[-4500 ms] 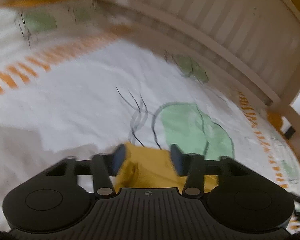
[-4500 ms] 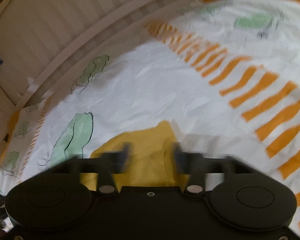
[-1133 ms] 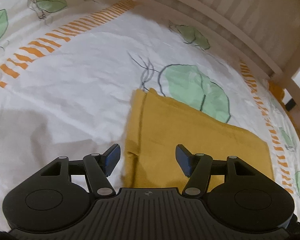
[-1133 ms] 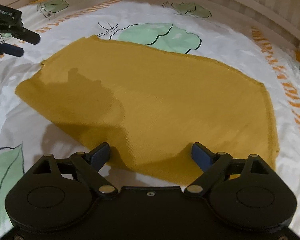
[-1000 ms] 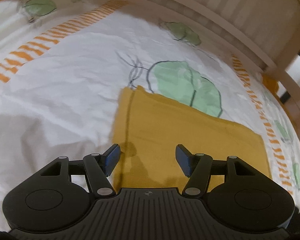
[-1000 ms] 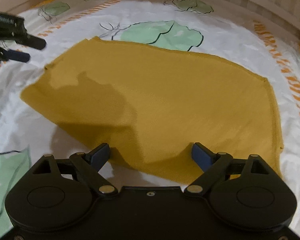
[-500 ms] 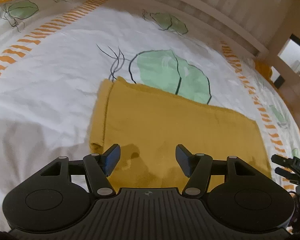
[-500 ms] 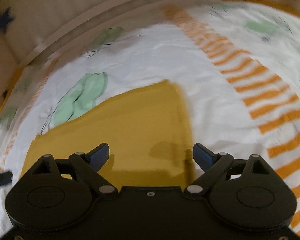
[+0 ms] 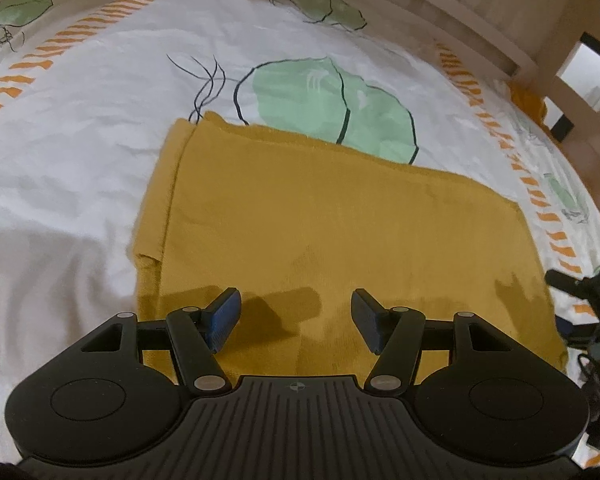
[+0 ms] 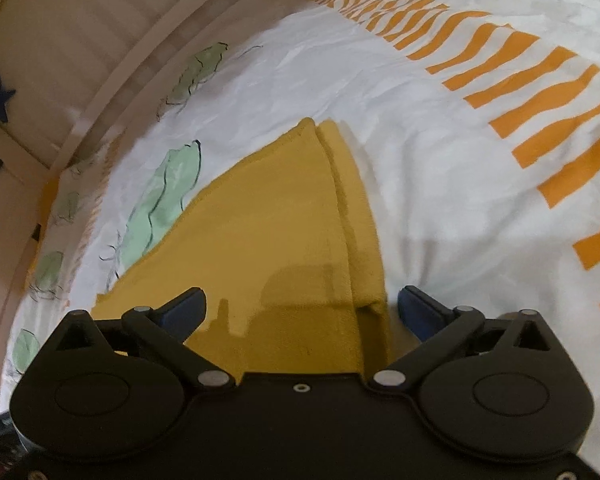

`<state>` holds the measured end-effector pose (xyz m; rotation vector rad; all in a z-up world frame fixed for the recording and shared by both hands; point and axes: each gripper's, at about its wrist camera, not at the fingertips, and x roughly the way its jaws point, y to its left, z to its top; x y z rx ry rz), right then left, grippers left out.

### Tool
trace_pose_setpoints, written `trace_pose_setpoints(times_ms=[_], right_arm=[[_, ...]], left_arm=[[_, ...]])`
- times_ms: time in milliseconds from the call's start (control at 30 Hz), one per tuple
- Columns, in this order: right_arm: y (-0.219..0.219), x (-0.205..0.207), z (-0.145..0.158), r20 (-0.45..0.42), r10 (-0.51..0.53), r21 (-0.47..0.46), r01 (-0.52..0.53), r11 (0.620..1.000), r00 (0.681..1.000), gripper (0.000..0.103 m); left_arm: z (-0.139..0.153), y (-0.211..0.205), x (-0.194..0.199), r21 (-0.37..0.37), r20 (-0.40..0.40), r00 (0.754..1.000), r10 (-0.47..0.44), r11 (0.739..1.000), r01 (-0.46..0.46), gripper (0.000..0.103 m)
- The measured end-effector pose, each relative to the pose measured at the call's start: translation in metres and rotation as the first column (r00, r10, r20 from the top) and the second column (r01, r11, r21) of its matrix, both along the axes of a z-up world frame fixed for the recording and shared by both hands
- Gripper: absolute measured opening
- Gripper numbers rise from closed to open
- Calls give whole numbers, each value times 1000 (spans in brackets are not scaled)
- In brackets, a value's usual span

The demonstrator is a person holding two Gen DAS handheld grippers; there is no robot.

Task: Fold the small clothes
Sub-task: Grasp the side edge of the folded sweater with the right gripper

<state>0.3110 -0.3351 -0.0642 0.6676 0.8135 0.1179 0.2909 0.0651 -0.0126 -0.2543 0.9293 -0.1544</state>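
Mustard cloth (image 9: 332, 216) lies folded, flat on the leaf-print sheet (image 9: 80, 128), centre frame. Left gripper (image 9: 296, 314) released, jaws apart above it. Right gripper (image 10: 302, 308) just widening, grasping nothing. No legible writing.

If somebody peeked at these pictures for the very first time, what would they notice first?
The big mustard-yellow cloth jumps out first, lying flat on the white bedsheet, with a folded strip along its left edge in the left view. Next come the black left tongs and right tongs, both open just above the cloth's near edge, holding nothing. The green leaf print peeks out beyond the cloth's far edge.
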Motion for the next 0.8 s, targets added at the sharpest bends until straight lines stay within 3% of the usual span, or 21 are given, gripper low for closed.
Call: trace_pose_setpoints(times_ms=[333,567,633,667,700,800], right_arm=[[-22,4,-14,93,28,191,-46,981,995,103],[-9,19,-13,119,104,140,-120,983,987,102],[-1,23,-11,120,122,103,-134,986,985,90],[2,25,-11,117,127,88,-137,987,985,73],[3,26,-12,111,129,86,-139,987,985,63],[0,27,-20,106,100,116,-113,987,989,50]], left_arm=[[-8,-8,1,21,-29,1000,0,1000,0,59],[-9,-7,2,26,-32,999,6,1000,-5,59],[-9,-6,2,24,-33,999,6,1000,-6,59],[-8,-7,2,24,-33,999,8,1000,-7,59],[-8,-7,2,24,-33,999,8,1000,-7,59],[-8,-4,3,21,-33,999,12,1000,-11,59]])
